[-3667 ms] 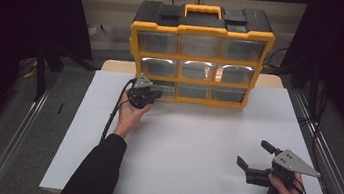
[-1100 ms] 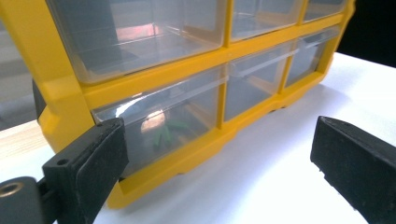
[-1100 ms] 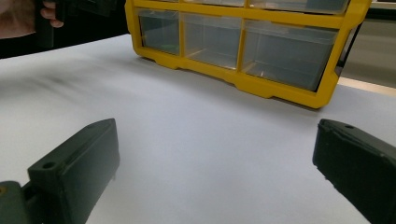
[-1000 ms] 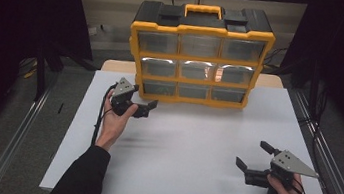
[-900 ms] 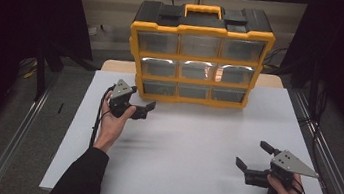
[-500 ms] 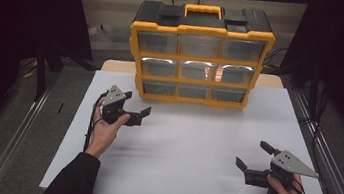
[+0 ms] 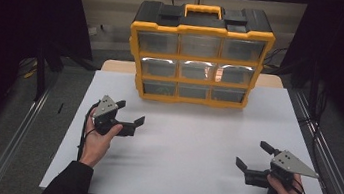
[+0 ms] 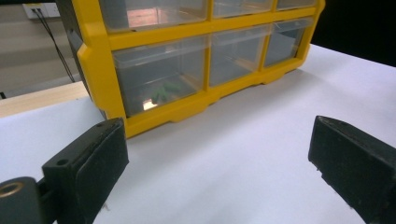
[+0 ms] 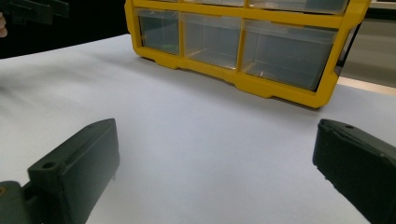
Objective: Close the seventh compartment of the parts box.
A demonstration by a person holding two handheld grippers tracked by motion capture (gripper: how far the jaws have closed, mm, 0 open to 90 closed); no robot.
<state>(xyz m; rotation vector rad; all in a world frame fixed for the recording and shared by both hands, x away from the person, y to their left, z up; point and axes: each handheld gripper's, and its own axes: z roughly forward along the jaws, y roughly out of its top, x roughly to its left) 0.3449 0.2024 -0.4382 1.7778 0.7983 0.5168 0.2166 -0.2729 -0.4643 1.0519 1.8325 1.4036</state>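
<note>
A yellow-framed plastic organiser cabinet with a black top, a yellow carry handle and nine clear drawers in three rows of three (image 7: 199, 55) stood upright at the far middle of the white-topped table (image 7: 193, 150), its drawer fronts facing the person. The left gripper (image 7: 128, 117), black with a grey three-cornered plate on top, was held in the person's left hand (image 7: 96, 140) over the left part of the table, near the cabinet's lower left corner but apart from it, with bare white surface between them. Its jaws stood wide apart and held nothing; in the left gripper view the two black pads (image 8: 91, 161) framed empty table, and beyond them the bottom-left clear drawer (image 8: 159, 79) showed something small and green inside, too blurred through the plastic to identify. All the drawers appeared pushed in flush with the frame. The right gripper (image 7: 253, 155), of the same make, sat in the person's right hand (image 7: 288, 193) close to the table's near right corner, well apart from the cabinet and from the other gripper. Its jaws also stood wide open with nothing between them, pointing roughly leftward across the table. In the right gripper view the cabinet's bottom row of drawers lay ahead across a stretch of bare white surface, and the left gripper appeared dark and small at the upper left edge.
</note>
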